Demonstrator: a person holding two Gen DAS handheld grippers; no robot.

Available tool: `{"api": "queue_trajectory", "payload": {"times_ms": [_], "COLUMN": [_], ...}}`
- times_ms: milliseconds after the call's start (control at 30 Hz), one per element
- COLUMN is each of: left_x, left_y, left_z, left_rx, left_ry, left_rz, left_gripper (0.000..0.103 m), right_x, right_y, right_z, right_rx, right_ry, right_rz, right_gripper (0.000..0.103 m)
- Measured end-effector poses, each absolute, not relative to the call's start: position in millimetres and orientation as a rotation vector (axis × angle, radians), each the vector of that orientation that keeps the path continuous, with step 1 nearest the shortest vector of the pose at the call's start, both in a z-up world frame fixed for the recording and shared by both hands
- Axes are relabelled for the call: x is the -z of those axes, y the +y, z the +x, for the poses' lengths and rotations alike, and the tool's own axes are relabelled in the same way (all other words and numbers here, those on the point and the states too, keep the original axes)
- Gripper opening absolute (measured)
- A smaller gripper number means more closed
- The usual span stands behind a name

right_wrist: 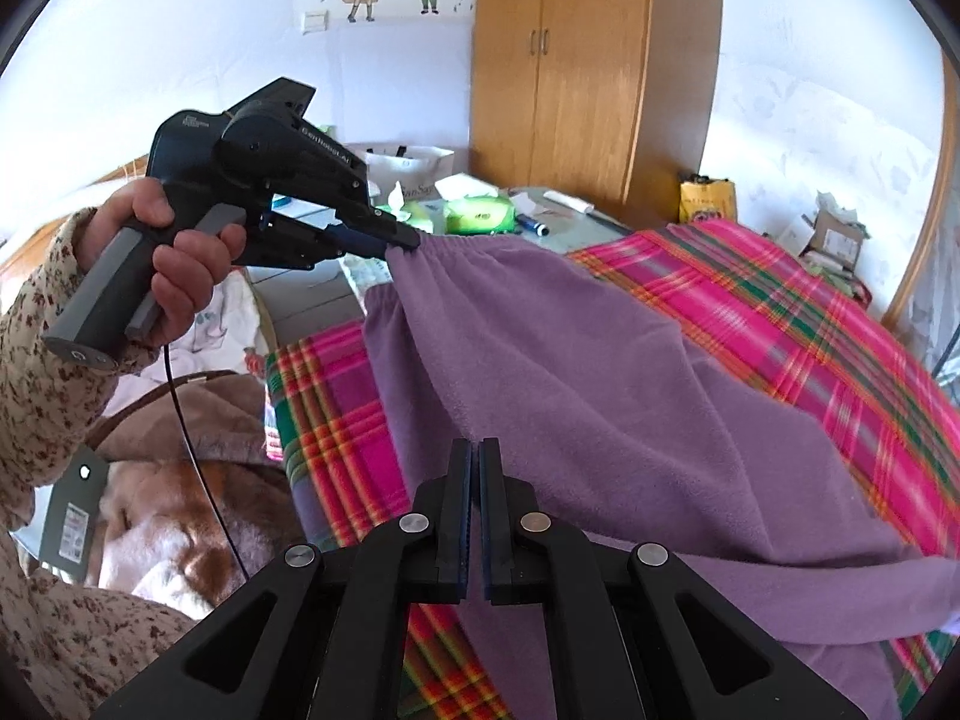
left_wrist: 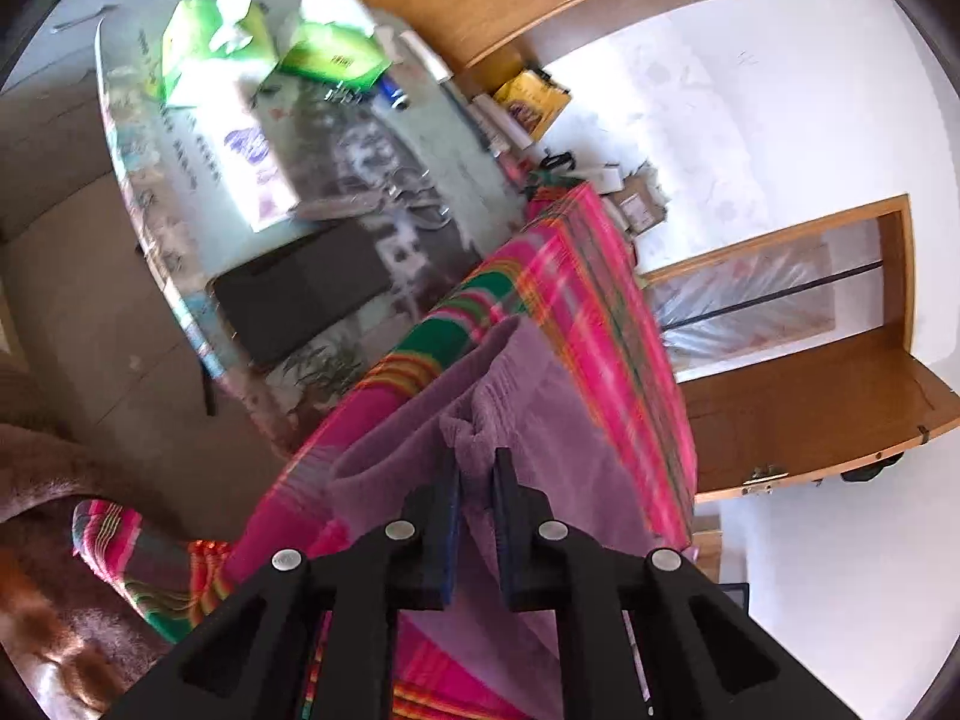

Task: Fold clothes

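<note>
Right wrist view shows the left gripper [right_wrist: 401, 242] held in a hand [right_wrist: 174, 258] that comes out of a floral sleeve [right_wrist: 48, 372]. Its jaws are pinched on the gathered waistband of a purple fleece garment [right_wrist: 600, 372] and hold that edge raised off the bed. From there the garment slopes down and spreads over a pink, green and orange plaid blanket [right_wrist: 780, 312] that covers the bed.

The right gripper [right_wrist: 478, 450] sits in the foreground with its jaws pressed together almost completely. Purple fabric lies directly behind and below them, but whether a fold is caught between the pads cannot be told from this angle.

In the left wrist view, the left gripper [left_wrist: 477, 462] has a bunched piece of the purple garment [left_wrist: 540, 420] between its two narrow-set jaws, with the cloth hanging down on both sides of them. Beyond the blanket stands a table [left_wrist: 420, 138] carrying green tissue packs [left_wrist: 204, 54] and a dark flat item [left_wrist: 300, 294]. A wooden wardrobe [right_wrist: 594, 72] stands against the wall.
</note>
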State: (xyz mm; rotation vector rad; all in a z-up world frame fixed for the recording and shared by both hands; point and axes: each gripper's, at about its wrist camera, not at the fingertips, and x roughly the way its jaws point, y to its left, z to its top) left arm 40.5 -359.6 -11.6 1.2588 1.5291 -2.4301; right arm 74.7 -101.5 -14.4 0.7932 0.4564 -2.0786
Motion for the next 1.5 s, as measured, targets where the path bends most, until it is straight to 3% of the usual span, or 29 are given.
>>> {"api": "queue_trajectory", "payload": {"times_ms": [267,900,1300,1500], "left_x": [31,20,-45,-43], "left_y": [-361,-348,-286,-209], "left_z": [45,53,66,42], "left_rx": [2.365,2.365,2.617,2.865], "left_ry": [1.536,1.407,0.958,0.691], "left_rz": [1.29,1.255,1.134,1.381], "left_gripper": [0.01,0.014,0.015,0.019], "right_x": [52,57,29,21], "right_y": [-111,-108,-44,11], "right_z": [70,66,58,48], "right_rx": [2.045,2.058,2.242,2.382], "right_ry": [0.489,0.445,0.279,0.265], "right_rz": [0.905,0.921,0.874,0.894], "right_gripper": [0.003,0.005,0.011,0.012]}}
